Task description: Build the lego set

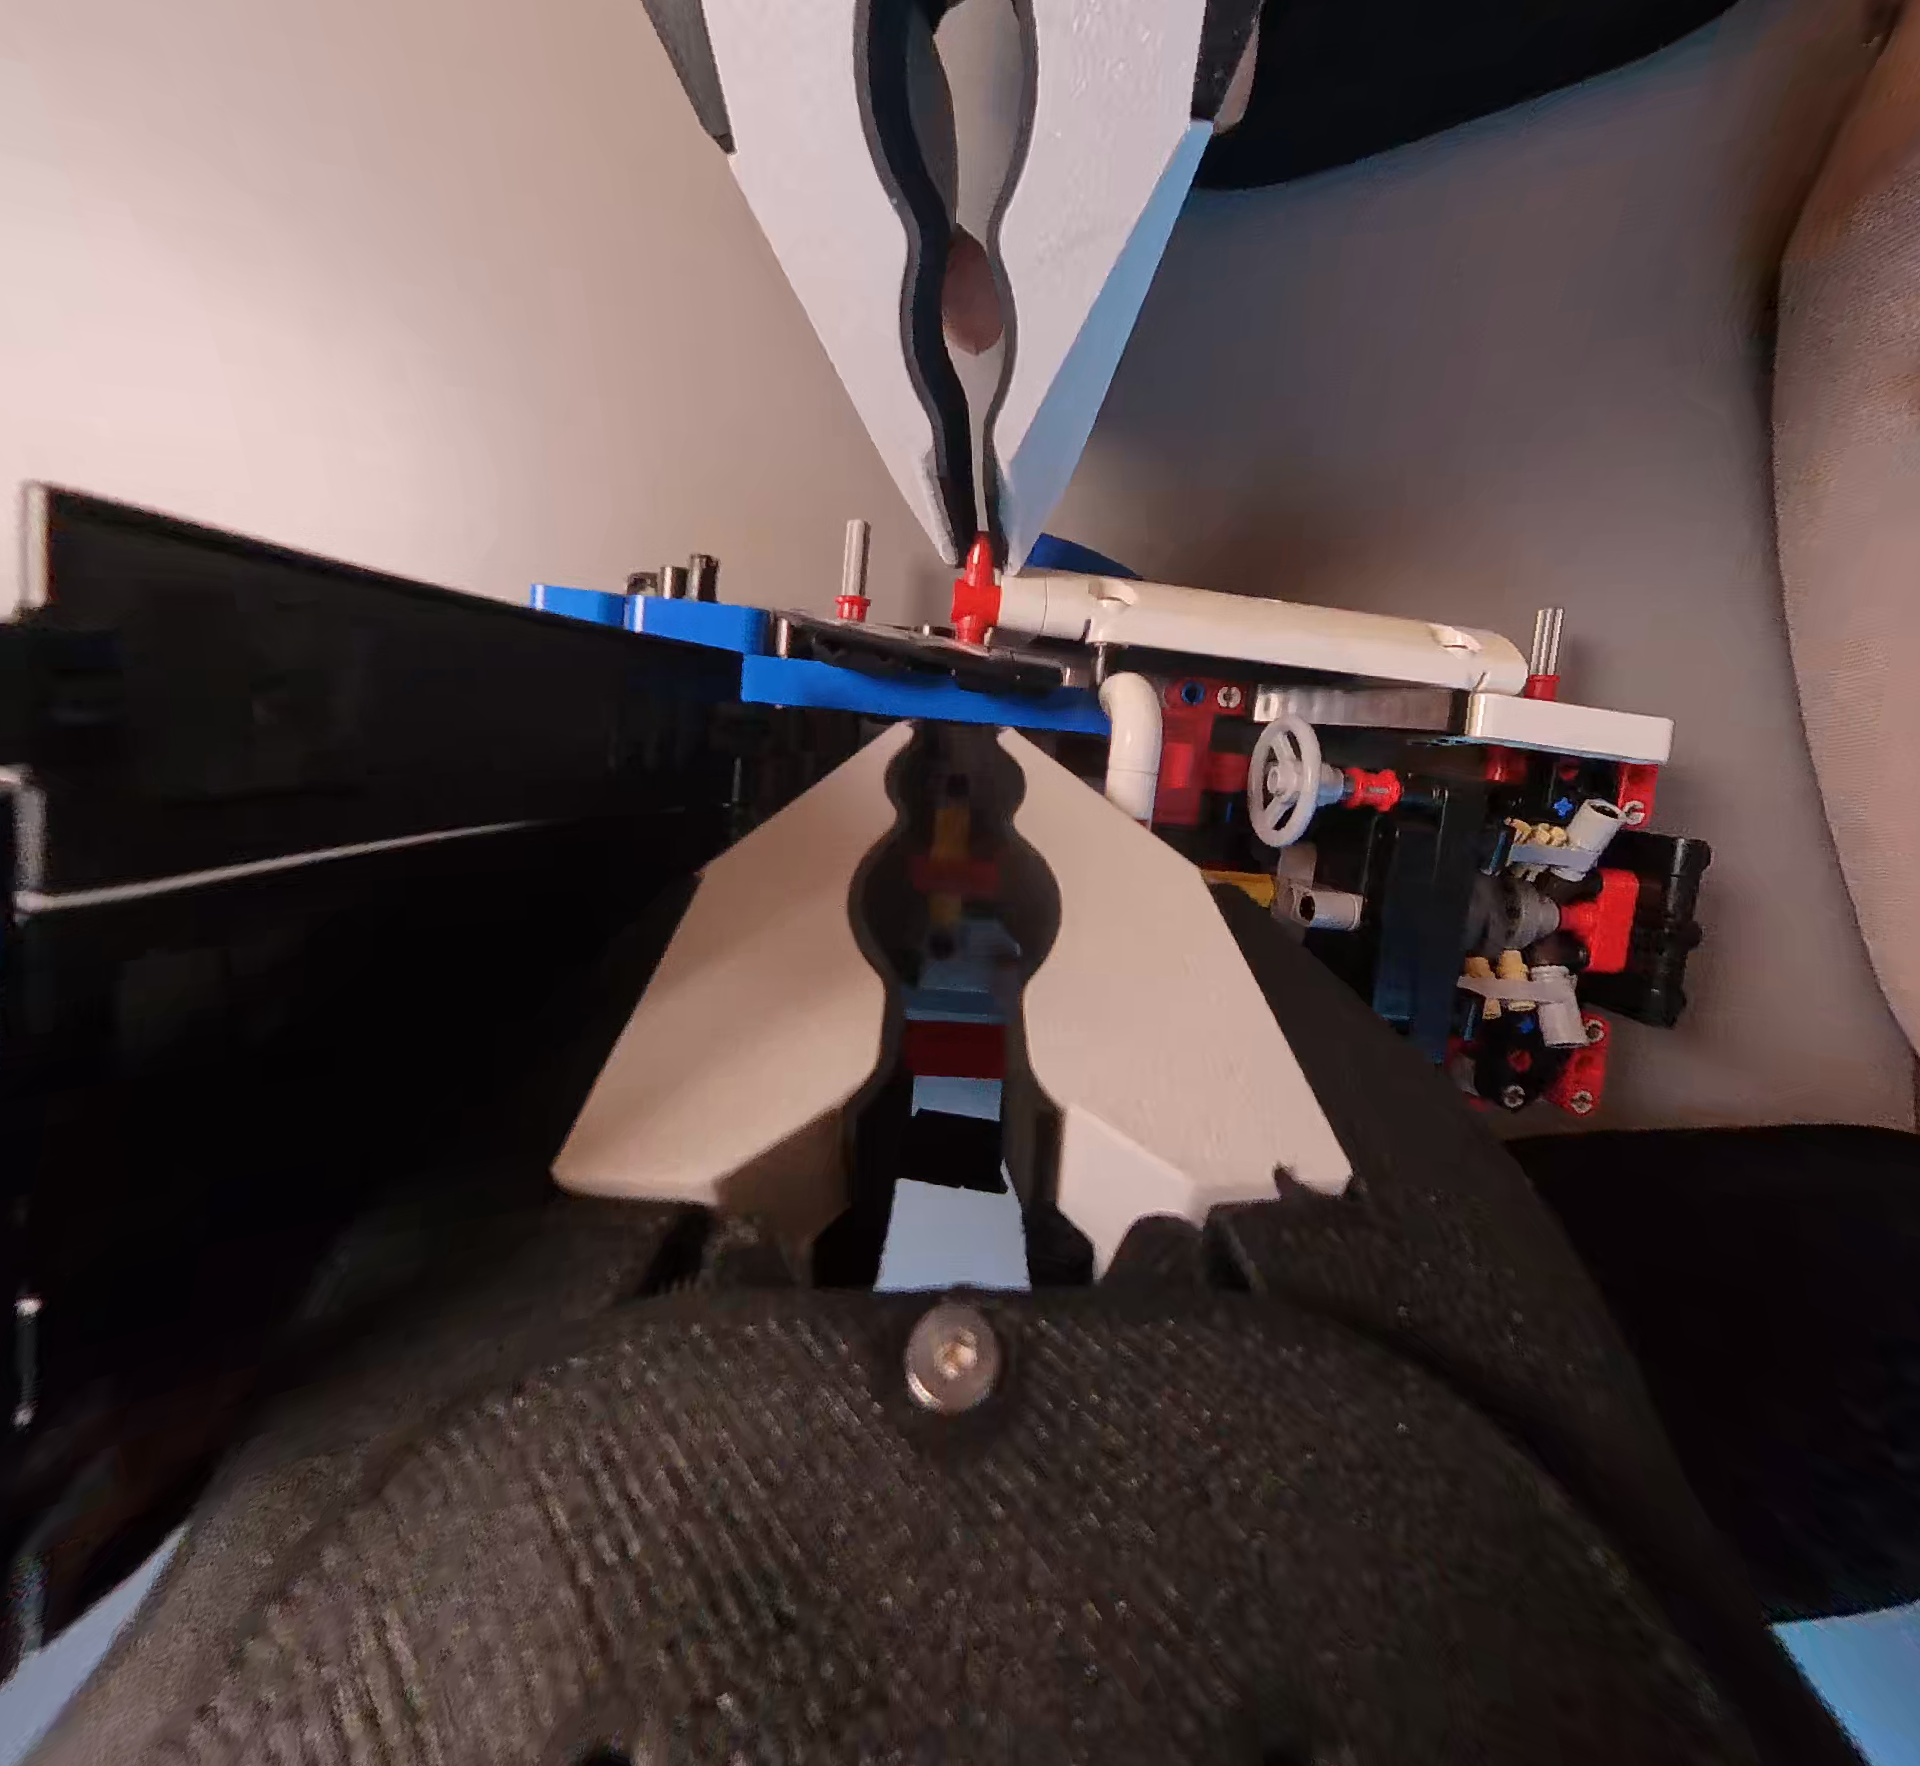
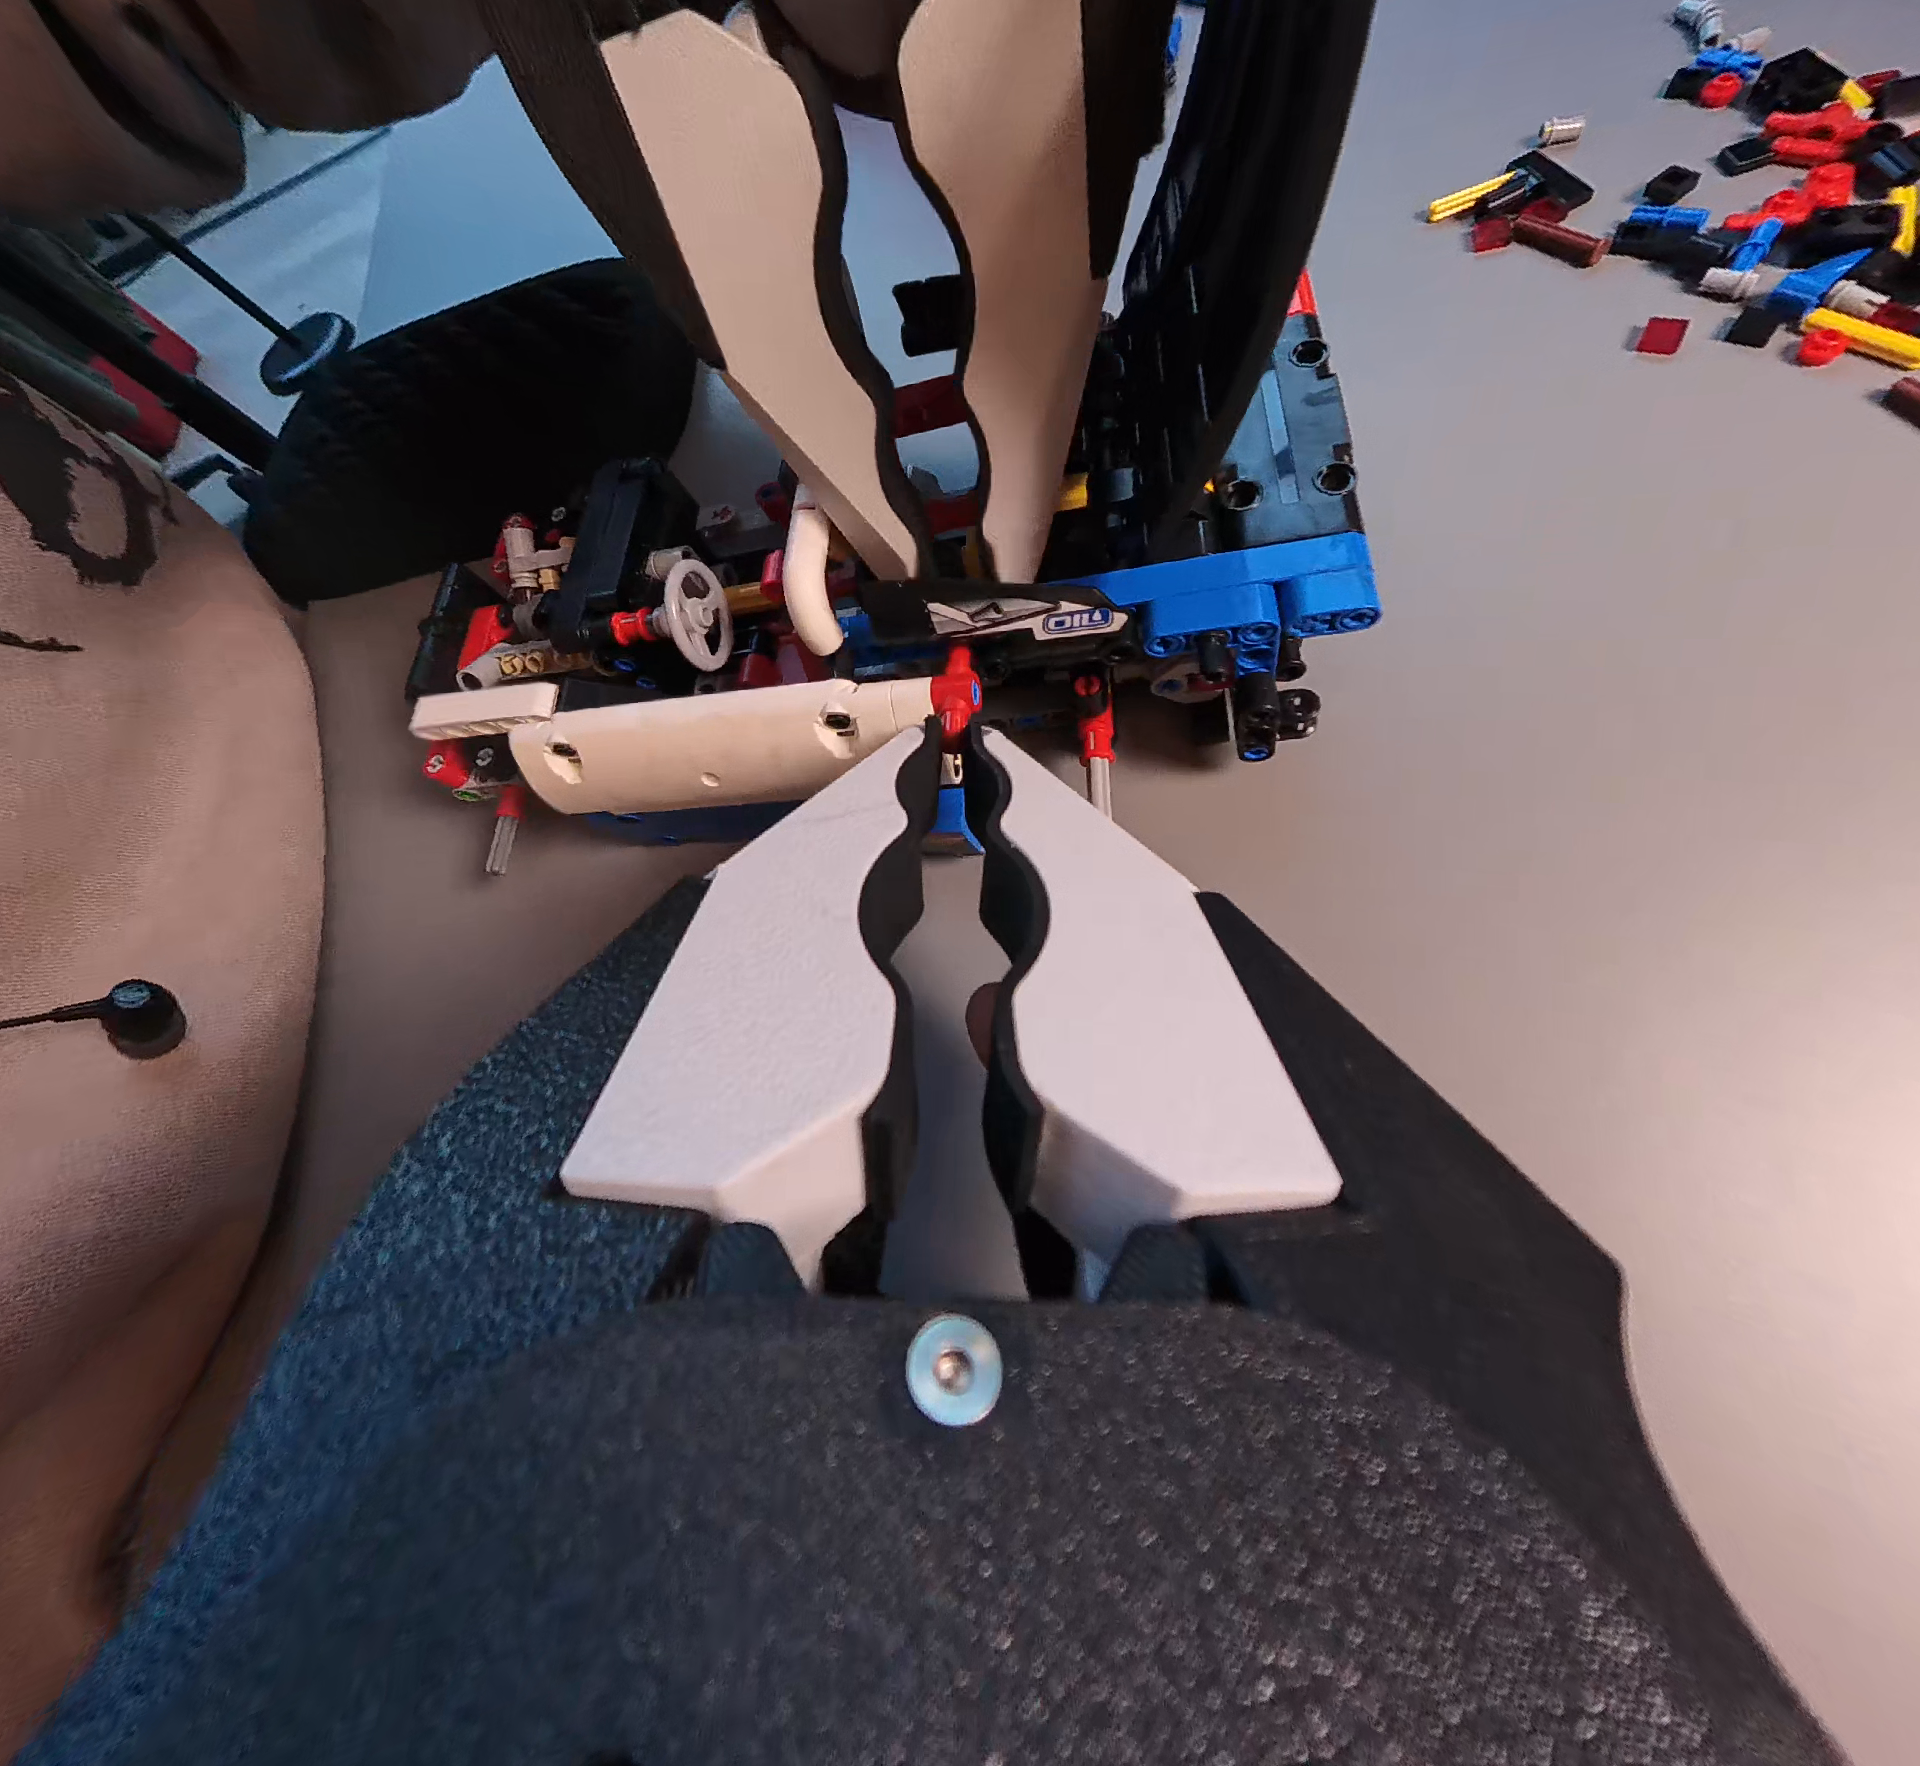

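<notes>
I am pinching a small red pin (image 2: 957,690) with my right claw (image 2: 954,737), its tips pressed together on the pin's near end. The pin is sitting at the edge of the lego model (image 2: 883,656), right where the white curved panel (image 2: 717,750) meets a black strip with a sticker (image 2: 997,620).

The model is lying on the grey bench (image 2: 1558,885) just ahead of the right claw. It is a car-like build: blue beams (image 2: 1257,594) toward the right of the claw, a red and black frame inside, a pale grey steering wheel (image 2: 698,623) off to the left, and grey axles with red collars sticking out toward me.

My left claw (image 1: 961,729) is coming in from the opposite side, its tips against the blue plate (image 1: 914,700); I cannot tell whether it is actually gripping. From there the right claw (image 1: 975,553) is visible above, nipping the same pin (image 1: 975,596).

Loose pieces (image 2: 1766,189) are lying scattered far off to the right claw's upper right.
</notes>
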A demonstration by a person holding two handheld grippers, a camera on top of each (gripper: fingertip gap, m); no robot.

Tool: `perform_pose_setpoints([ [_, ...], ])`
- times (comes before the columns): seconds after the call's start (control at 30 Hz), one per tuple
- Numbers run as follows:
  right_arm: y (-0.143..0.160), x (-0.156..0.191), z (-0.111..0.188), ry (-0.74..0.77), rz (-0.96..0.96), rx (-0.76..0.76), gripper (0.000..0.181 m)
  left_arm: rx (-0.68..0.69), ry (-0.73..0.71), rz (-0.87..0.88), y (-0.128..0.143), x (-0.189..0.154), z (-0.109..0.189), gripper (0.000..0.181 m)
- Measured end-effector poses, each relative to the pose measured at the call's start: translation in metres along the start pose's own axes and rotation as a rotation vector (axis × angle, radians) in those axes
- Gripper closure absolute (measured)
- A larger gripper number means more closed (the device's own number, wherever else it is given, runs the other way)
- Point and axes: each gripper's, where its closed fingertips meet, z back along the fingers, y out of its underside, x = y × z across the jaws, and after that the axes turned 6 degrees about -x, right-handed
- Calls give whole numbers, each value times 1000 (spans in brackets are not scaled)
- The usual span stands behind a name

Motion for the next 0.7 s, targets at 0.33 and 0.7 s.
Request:
perform_pose_setpoints([
  [0.33, 1, 0, 3, -7, -2, 22, 180, -75, -69, -9, -6, 11, -2, 181],
  [0.7, 0, -5, 4, -24, -26, 11, 179, -150, -67, -95, -10, 12, 1, 181],
])
